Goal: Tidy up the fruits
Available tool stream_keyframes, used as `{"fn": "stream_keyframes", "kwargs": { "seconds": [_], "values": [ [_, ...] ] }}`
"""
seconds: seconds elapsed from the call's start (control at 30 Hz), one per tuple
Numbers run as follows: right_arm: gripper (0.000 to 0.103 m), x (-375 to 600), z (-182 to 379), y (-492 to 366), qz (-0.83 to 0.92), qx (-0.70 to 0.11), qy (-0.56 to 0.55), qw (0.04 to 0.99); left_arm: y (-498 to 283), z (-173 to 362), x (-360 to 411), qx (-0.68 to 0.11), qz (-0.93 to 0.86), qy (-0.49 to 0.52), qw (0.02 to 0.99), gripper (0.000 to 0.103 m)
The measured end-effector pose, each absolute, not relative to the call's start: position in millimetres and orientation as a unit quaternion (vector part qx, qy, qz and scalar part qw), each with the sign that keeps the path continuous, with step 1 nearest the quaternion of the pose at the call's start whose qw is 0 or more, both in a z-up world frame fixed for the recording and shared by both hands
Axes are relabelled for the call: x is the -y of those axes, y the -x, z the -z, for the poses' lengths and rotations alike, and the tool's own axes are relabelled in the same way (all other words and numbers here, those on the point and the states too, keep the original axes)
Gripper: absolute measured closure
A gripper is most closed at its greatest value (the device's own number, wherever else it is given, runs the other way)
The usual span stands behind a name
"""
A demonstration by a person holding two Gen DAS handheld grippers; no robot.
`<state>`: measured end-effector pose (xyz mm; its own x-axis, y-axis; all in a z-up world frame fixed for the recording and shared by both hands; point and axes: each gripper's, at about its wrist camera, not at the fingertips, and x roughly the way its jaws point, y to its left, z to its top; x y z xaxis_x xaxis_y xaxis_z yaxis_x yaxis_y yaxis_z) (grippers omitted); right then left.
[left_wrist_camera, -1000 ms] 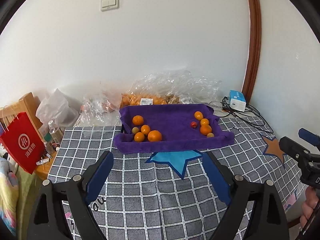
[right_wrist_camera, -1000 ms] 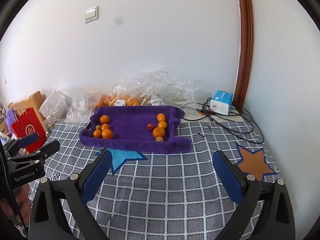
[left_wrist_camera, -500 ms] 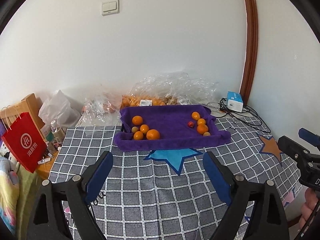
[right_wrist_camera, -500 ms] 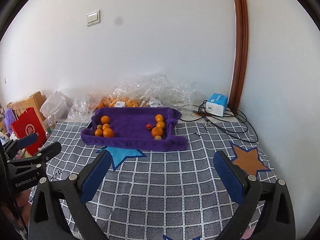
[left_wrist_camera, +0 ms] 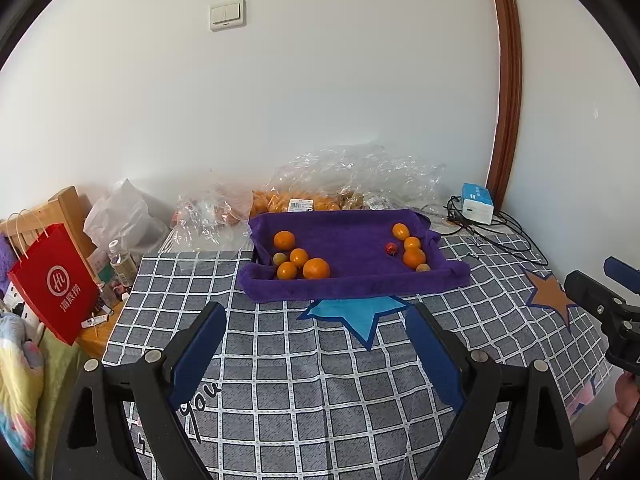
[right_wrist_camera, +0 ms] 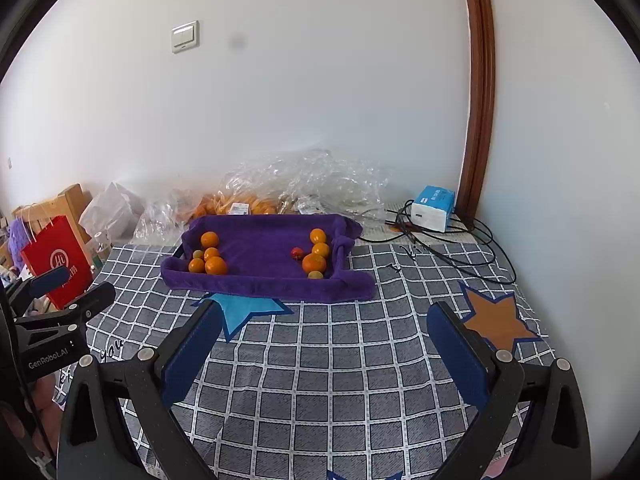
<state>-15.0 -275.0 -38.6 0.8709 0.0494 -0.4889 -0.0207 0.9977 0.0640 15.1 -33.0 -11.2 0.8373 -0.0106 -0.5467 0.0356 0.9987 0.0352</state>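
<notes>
Both cameras have pulled back from the table since a second ago, so the purple cloth-lined tray (left_wrist_camera: pixel 352 280) sits smaller and farther off. Left wrist view: the left gripper (left_wrist_camera: pixel 316 320) hangs above the grey checked tablecloth (left_wrist_camera: pixel 320 380), blue-padded jaws spread wide, nothing between them. Well ahead, the tray holds a cluster of orange tangerines (left_wrist_camera: pixel 300 260) at its left end and another orange cluster (left_wrist_camera: pixel 410 246) at its right, with a small red fruit (left_wrist_camera: pixel 391 247) just beside that one. Crumpled clear plastic bags (left_wrist_camera: pixel 352 180) lie behind. Right wrist view now: the right gripper (right_wrist_camera: pixel 324 324) is spread wide too, empty, over the cloth, the tray far forward. At the left edge the other tool shows, and a red paper bag (right_wrist_camera: pixel 56 260) stands beyond it.
</notes>
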Motion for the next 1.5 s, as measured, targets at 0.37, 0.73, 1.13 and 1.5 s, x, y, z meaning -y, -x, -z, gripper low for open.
{"fn": "stream_keyframes", "kwargs": {
  "seconds": [0.37,0.73,1.13,1.5],
  "values": [
    [0.002,271.2,35.8,16.5,-0.021,-0.25,-0.022,0.968,-14.5,8.8,33.0,-0.281,0.013,-0.022,0.959,0.012],
    [0.002,269.6,32.6,17.2,-0.02,-0.247,-0.022,0.969,-13.1,6.5,32.5,-0.279,0.011,-0.019,0.96,0.012],
    [0.002,268.3,31.4,16.6,-0.022,-0.246,-0.021,0.969,-12.6,4.6,27.4,-0.277,0.009,-0.015,0.961,0.012],
    [0.002,267.7,32.2,14.0,-0.023,-0.249,-0.021,0.968,-15.3,3.3,26.3,-0.278,0.008,-0.012,0.961,0.012]
  ]
}}
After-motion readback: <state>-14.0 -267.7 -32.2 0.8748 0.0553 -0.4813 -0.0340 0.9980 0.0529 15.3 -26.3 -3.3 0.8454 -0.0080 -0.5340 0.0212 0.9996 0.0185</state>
